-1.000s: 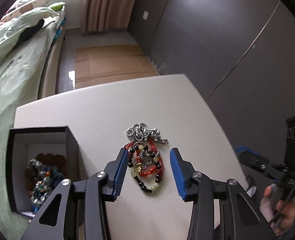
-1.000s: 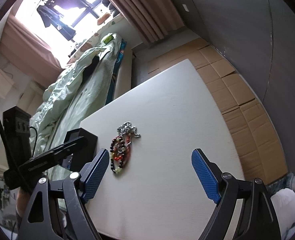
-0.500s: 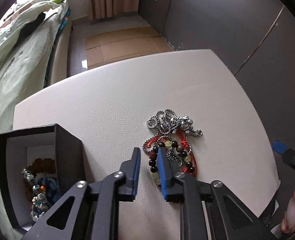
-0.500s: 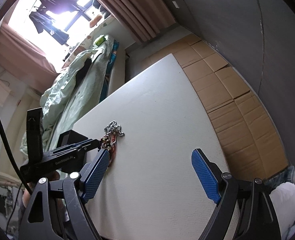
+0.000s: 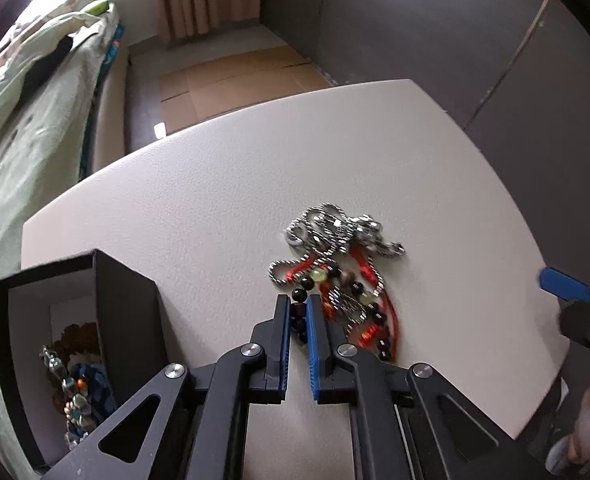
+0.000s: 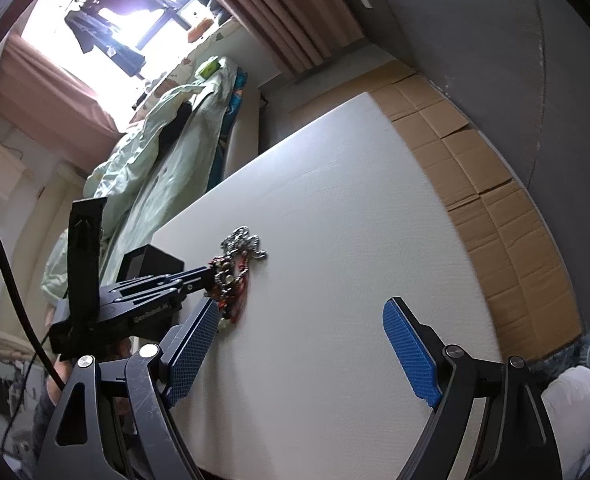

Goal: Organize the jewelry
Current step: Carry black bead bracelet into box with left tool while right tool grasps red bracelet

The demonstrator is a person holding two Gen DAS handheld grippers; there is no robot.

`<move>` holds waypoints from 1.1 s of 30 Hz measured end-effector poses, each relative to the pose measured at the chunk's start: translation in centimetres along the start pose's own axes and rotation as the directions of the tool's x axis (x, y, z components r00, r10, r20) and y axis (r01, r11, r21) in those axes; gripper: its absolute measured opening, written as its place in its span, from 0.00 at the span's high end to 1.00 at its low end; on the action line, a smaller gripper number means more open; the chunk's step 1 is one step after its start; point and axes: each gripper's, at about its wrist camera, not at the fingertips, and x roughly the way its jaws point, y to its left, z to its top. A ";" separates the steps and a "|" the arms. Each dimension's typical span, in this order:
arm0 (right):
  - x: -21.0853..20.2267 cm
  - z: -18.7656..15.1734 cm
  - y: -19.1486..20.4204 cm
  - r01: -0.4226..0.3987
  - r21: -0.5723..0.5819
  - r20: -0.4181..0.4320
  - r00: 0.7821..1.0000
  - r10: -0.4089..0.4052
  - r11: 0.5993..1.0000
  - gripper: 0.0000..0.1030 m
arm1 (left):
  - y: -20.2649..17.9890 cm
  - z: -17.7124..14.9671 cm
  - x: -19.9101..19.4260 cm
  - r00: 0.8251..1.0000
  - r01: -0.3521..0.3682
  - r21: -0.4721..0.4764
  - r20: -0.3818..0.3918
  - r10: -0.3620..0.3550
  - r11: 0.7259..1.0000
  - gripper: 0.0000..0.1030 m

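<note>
left gripper clamped on the beads

the black box at 8 o'clock on the white table holds several bead bracelets. the left gripper pinches the beaded bracelet in the jewelry pile at centre. the right gripper has its fingers wide apart, holding nothing.

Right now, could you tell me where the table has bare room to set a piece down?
The table is bare beyond the jewelry pile to the far edge, and between pile and box. It is crowded where the left gripper pinches beads.
</note>
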 end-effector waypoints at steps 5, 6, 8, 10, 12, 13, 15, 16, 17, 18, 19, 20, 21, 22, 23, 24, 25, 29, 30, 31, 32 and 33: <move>1.3 0.0 1.2 -0.015 -0.020 -0.028 0.999 0.014 1.000 0.17 | 0.6 -0.2 -3.2 0.996 0.056 -0.031 0.068 -0.054 0.998 0.93; 1.5 0.1 1.4 -0.018 -0.023 -0.034 0.999 0.018 1.000 0.17 | 0.7 -0.2 -4.0 0.995 0.065 -0.032 0.081 -0.062 0.997 0.93; 2.0 0.1 2.1 -0.026 -0.029 -0.042 0.999 0.025 0.999 0.18 | 0.7 0.0 -5.1 0.992 0.079 -0.033 0.102 -0.076 0.996 0.93; 2.3 0.1 2.5 -0.034 -0.033 -0.048 0.998 0.032 0.999 0.20 | 0.8 0.1 -6.4 0.988 0.096 -0.038 0.126 -0.091 0.995 0.93; 2.6 0.2 3.0 -0.045 -0.037 -0.056 0.998 0.043 0.998 0.24 | 1.0 0.1 -7.6 0.982 0.116 -0.047 0.152 -0.108 0.992 0.93; 2.9 0.2 3.4 -0.052 -0.039 -0.060 0.997 0.049 0.998 0.26 | 1.2 0.1 -8.5 0.979 0.121 -0.048 0.169 -0.111 0.991 0.93; 3.2 0.2 3.9 -0.063 -0.044 -0.070 0.996 0.060 0.997 0.30 | 1.5 0.2 -9.4 0.975 0.128 -0.050 0.191 -0.116 0.991 0.93; 3.4 0.3 4.2 -0.070 -0.046 -0.076 0.995 0.066 0.997 0.35 | 1.7 0.1 -10.0 0.972 0.133 -0.054 0.204 -0.120 0.990 0.93; 3.7 0.3 4.5 -0.081 -0.049 -0.085 0.993 0.077 0.996 0.38 | 2.1 0.1 -10.7 0.968 0.136 -0.061 0.219 -0.120 0.989 0.93; 3.9 0.3 4.8 -0.090 -0.051 -0.092 0.992 0.085 0.995 0.39 | 2.2 0.1 -10.9 0.967 0.136 -0.065 0.227 -0.118 0.989 0.93; 4.1 0.2 5.2 -0.099 -0.054 -0.100 0.991 0.093 0.994 0.40 | 2.7 0.0 -11.5 0.964 0.137 -0.073 0.240 -0.116 0.988 0.93; 4.2 0.2 5.5 -0.105 -0.056 -0.106 0.990 0.099 0.993 0.41 | 3.1 -0.1 -12.0 0.961 0.141 -0.081 0.251 -0.116 0.987 0.93; 4.6 0.2 5.9 -0.114 -0.059 -0.116 0.987 0.107 0.992 0.42 | 3.4 -0.2 -12.3 0.959 0.141 -0.086 0.258 -0.115 0.986 0.93; 4.9 0.2 6.2 -0.119 -0.061 -0.124 0.986 0.111 0.991 0.44 | 3.9 -0.3 -12.9 0.956 0.140 -0.094 0.270 -0.110 0.986 0.93; 5.3 0.2 6.7 -0.125 -0.063 -0.134 0.984 0.116 0.990 0.47 | 4.4 -0.4 -13.3 0.954 0.141 -0.101 0.280 -0.108 0.985 0.93; 5.8 0.2 7.1 -0.133 -0.063 -0.147 0.982 0.122 0.989 0.48 | 4.7 -0.4 -13.5 0.952 0.142 -0.107 0.285 -0.106 0.984 0.93; 6.3 0.2 7.5 -0.138 -0.064 -0.159 0.979 0.126 0.988 0.51 | 5.3 -0.5 -14.0 0.950 0.142 -0.116 0.297 -0.102 0.983 0.93; 7.8 0.3 8.5 -0.133 -0.065 -0.185 0.975 0.119 0.989 0.59 | 7.2 -0.9 -14.9 0.944 0.137 -0.143 0.319 -0.086 0.980 0.93; 8.2 0.4 8.8 -0.130 -0.068 -0.194 0.974 0.115 0.989 0.63 | 7.6 -1.1 -15.1 0.944 0.137 -0.149 0.320 -0.084 0.979 0.93; 8.5 0.3 9.0 -0.126 -0.070 -0.201 0.973 0.110 0.990 0.66 | 8.1 -1.4 -15.1 0.943 0.136 -0.158 0.322 -0.079 0.978 0.93; 8.8 0.4 9.3 -0.120 -0.075 -0.207 0.973 0.102 0.990 0.66 | 8.5 -1.6 -15.3 0.943 0.136 -0.162 0.323 -0.077 0.977 0.93; 9.1 0.4 9.6 -0.112 -0.083 -0.212 0.973 0.092 0.990 0.67 | 8.9 -1.8 -15.4 0.943 0.137 -0.167 0.324 -0.077 0.976 0.93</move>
